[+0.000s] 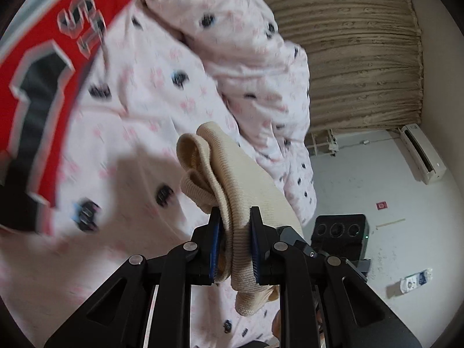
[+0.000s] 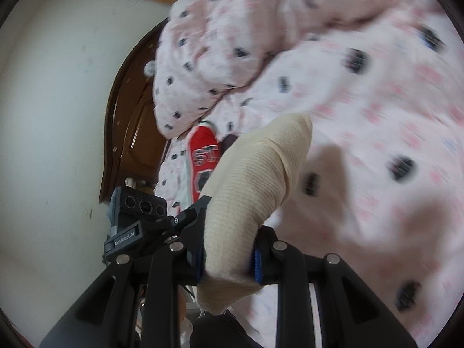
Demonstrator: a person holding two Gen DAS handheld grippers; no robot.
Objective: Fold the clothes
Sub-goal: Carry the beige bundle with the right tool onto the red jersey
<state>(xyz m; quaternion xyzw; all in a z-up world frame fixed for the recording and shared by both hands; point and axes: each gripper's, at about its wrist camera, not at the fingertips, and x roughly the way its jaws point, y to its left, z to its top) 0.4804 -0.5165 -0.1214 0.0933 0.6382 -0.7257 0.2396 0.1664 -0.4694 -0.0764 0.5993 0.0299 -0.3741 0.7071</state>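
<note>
A beige ribbed knit garment (image 1: 240, 191) is held in the air above the bed between both grippers. My left gripper (image 1: 235, 217) is shut on a bunched edge of it, with folds sticking out past the blue pads. My right gripper (image 2: 229, 249) is shut on another part of the same beige garment (image 2: 255, 179), which drapes over the jaws and hides the fingertips. A red jersey (image 1: 49, 87) with black and grey lettering lies on the bed at the left; it also shows in the right wrist view (image 2: 204, 156), far off.
The bed has a pink-white patterned sheet (image 1: 139, 110) and a rumpled matching duvet (image 2: 232, 43). A dark wooden headboard (image 2: 130, 121) stands by a white wall. Beige curtains (image 1: 348, 52), an air conditioner (image 1: 423, 153), and the other gripper's camera unit (image 1: 339, 229) are at the right.
</note>
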